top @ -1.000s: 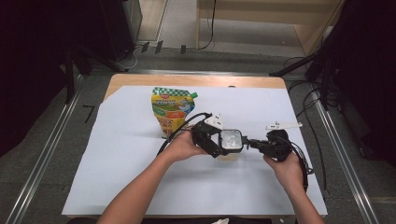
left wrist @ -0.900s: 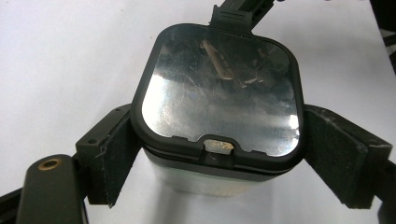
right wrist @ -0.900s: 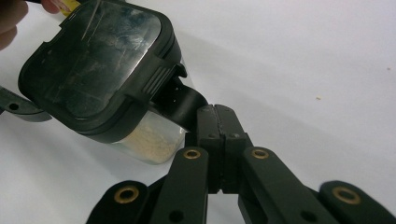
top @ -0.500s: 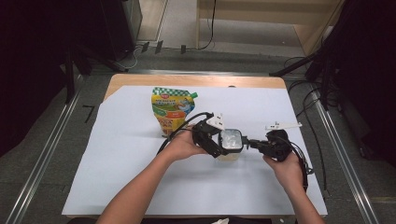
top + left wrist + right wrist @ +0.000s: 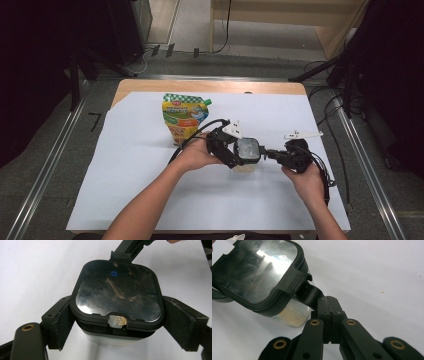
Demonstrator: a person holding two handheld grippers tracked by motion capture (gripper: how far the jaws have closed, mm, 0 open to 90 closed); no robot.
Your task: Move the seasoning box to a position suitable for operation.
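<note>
A square container (image 5: 247, 150) with a glossy black lid (image 5: 117, 290) and a clear body holding pale powder (image 5: 289, 312) stands on the white sheet at mid table. My left gripper (image 5: 244, 157) comes from the left, and its pads (image 5: 63, 322) press on the container's two sides. From the right, my right gripper (image 5: 265, 153) has its jaws closed together (image 5: 328, 301) on the black latch tab (image 5: 312, 293) that sticks out from the lid's edge. It also shows at the top of the left gripper view as the right gripper (image 5: 126, 250), meeting the lid there.
A green and orange stand-up pouch (image 5: 182, 117) with a spout lies behind and to the left of the container. White paper (image 5: 150, 195) covers most of the wooden table (image 5: 210, 86). Cables (image 5: 192, 137) trail from both grippers. Floor rails run along both sides.
</note>
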